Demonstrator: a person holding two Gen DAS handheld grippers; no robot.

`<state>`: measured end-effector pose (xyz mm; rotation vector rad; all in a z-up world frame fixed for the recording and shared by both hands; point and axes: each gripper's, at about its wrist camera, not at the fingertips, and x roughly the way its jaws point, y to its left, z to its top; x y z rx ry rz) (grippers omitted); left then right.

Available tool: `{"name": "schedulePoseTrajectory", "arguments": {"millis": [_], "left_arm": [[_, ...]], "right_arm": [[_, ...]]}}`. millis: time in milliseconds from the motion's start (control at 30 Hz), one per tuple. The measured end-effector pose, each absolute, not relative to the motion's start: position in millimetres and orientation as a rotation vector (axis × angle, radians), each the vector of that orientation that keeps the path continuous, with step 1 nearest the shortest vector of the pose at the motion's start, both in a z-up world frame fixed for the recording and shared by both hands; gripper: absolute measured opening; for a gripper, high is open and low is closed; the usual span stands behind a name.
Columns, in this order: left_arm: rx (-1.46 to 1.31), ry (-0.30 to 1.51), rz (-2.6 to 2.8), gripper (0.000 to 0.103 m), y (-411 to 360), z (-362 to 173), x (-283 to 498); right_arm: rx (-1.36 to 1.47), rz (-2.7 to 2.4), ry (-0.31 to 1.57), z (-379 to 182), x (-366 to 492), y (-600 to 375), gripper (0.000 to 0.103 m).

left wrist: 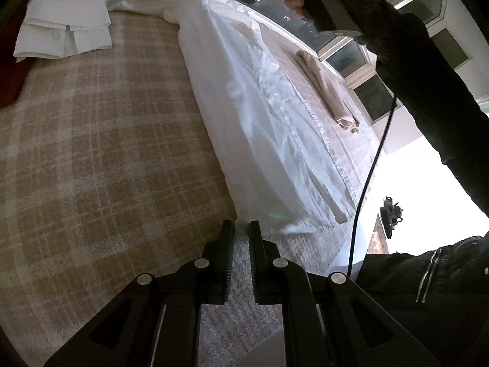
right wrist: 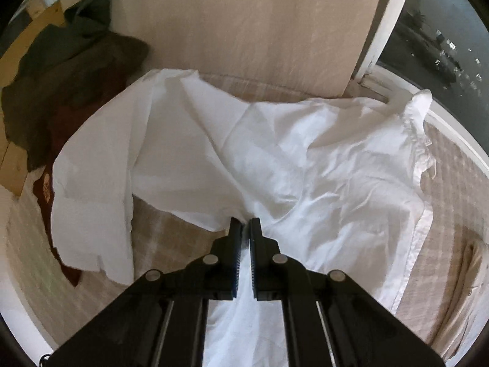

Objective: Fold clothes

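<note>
Both the left gripper (left wrist: 241,229) and the right gripper (right wrist: 245,227) pinch the white shirt (right wrist: 305,159) lying across the plaid bed (left wrist: 107,153); thin fabric could slip free if pulled unevenly.

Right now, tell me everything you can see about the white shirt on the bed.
The white shirt is a thin, crinkled woven dress shirt with a collar, a buttoned cuff and a stitched front edge. It lies mostly spread on the plaid bed cover, one sleeve draped toward the dark clothes pile. Both grippers pinch it: the left gripper at a lower corner, the right gripper on a raised fold near the sleeve.
</note>
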<state>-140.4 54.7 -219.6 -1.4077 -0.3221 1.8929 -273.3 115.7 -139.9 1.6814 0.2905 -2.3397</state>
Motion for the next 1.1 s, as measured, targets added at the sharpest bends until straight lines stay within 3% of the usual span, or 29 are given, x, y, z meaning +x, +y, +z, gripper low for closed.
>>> {"name": "schedulePoseTrajectory", "arguments": {"millis": [233,333,400,500,667,800,933,1033,1067,1100], "left_arm": [[-1.423,-0.288,1.904,0.006,46.7,-209.8,-135.9],[-1.409,-0.264,1.946,0.006,29.9,-188.5,-127.8],[-1.375,-0.263,1.983,0.006,25.4,-171.4,-129.6],[-1.285,-0.242,1.987,0.006,43.8,-151.6,-145.7],[-1.341,-0.117,1.921,0.006,101.4,-183.4,-182.5],[-1.459,-0.052,1.905,0.005,99.9,-208.6,-181.7],[-1.526,-0.047,1.933,0.002,82.8,-190.4,-185.2],[-1.406,0.012,2.024,0.002,103.9,-152.8,-218.1],[-1.360,0.047,2.063,0.002,116.8,-143.1,-236.2],[-1.336,0.044,2.087,0.002,127.1,-139.9,-255.4]], "right_arm": [[1.691,-2.298,0.414,-151.3,-260.5,98.1,0.012],[1.607,-2.276,0.309,-120.6,-241.1,108.3,0.014],[1.538,-2.274,0.203,-94.8,-220.8,131.1,0.027],[1.465,-2.354,0.067,-73.3,-188.3,182.7,0.031],[1.653,-2.345,-0.071,-131.0,-183.9,241.9,0.031],[1.760,-2.324,0.023,-173.7,-190.1,256.7,0.031],[1.718,-2.468,0.025,-157.3,-199.0,296.7,0.031],[1.586,-2.485,-0.208,-130.9,-206.8,321.6,0.022],[1.558,-2.466,-0.220,-126.9,-212.2,320.9,0.009],[1.550,-2.452,-0.191,-126.3,-218.8,317.1,0.004]]}}
